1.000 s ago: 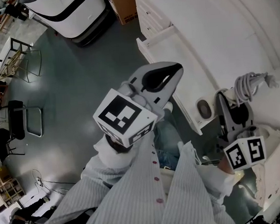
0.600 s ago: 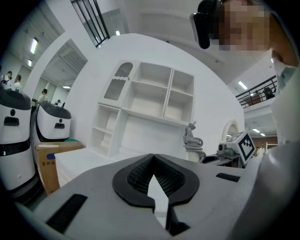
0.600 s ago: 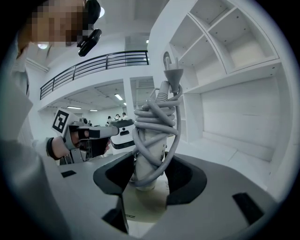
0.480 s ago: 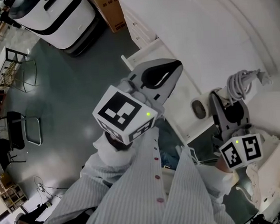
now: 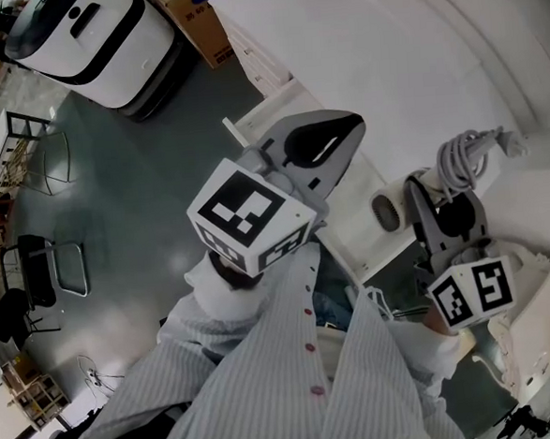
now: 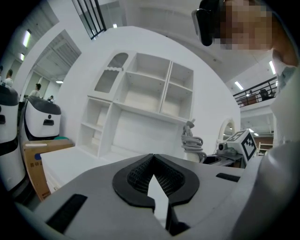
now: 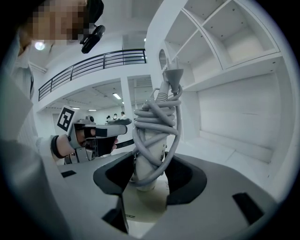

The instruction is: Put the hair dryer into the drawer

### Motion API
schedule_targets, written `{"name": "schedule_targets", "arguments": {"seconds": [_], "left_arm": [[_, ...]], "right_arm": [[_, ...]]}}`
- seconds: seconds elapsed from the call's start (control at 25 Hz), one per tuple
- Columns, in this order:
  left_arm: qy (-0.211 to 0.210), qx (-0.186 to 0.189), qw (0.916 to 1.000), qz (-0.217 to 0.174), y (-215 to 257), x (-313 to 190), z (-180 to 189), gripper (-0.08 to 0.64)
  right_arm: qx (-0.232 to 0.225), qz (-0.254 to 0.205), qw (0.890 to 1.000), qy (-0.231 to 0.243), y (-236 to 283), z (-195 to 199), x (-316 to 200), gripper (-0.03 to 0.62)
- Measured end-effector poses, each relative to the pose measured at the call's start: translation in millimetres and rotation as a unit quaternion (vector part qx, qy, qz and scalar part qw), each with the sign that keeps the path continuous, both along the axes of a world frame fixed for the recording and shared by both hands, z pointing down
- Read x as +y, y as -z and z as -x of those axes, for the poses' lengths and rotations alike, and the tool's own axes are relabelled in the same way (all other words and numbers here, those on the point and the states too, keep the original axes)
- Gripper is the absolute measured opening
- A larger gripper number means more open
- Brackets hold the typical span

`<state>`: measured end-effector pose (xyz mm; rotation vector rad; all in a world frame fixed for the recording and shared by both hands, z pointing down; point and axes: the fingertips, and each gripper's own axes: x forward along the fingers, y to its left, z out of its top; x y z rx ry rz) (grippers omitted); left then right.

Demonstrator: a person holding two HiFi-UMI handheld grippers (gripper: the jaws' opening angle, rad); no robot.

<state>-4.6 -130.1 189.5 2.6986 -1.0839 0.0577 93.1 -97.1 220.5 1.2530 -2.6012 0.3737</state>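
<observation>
Drawer (image 5: 249, 120) middle — hidden, behind left claw (image 5: 348, 124)

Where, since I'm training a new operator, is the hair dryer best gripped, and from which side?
Grip the hair dryer by its handle, jaws closing from both sides near the body, as the right gripper does. It is a straight shaft the jaws can span, and the cord wound round it likely adds grip.

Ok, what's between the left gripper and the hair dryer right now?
Only the open drawer, its white inside bare, lies between the left gripper and the hair dryer, as the head view shows.
</observation>
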Motion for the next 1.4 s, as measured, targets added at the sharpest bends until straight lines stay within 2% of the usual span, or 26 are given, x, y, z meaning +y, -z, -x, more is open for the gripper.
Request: {"name": "schedule_targets", "arguments": {"seconds": [0.32,0.56,1.0,1.4], "left_arm": [[-0.059,0.003,0.9983,0.001,1.3,-10.6,-20.4,0.009],[-0.083,0.003,0.9965,0.004,-3.0,-18.7,-25.5,0.009],[-0.091,-0.009,0.9953,0.03,-33.1,-22.4,-42.5,0.009],[-0.088,-0.028,0.9942,0.055,-77.7,-24.4,-31.7,0.009]], "right_arm": [[0.014,-0.006,0.999,-0.038,8.3,-7.6,-2.8,0.198],[0.023,0.004,0.999,-0.049,-1.6,-3.4,-2.3,0.198],[0.038,0.05,0.997,-0.052,-46.4,-22.2,5.7,0.198],[0.062,0.102,0.992,-0.036,-107.8,-5.0,9.9,0.198]]}}
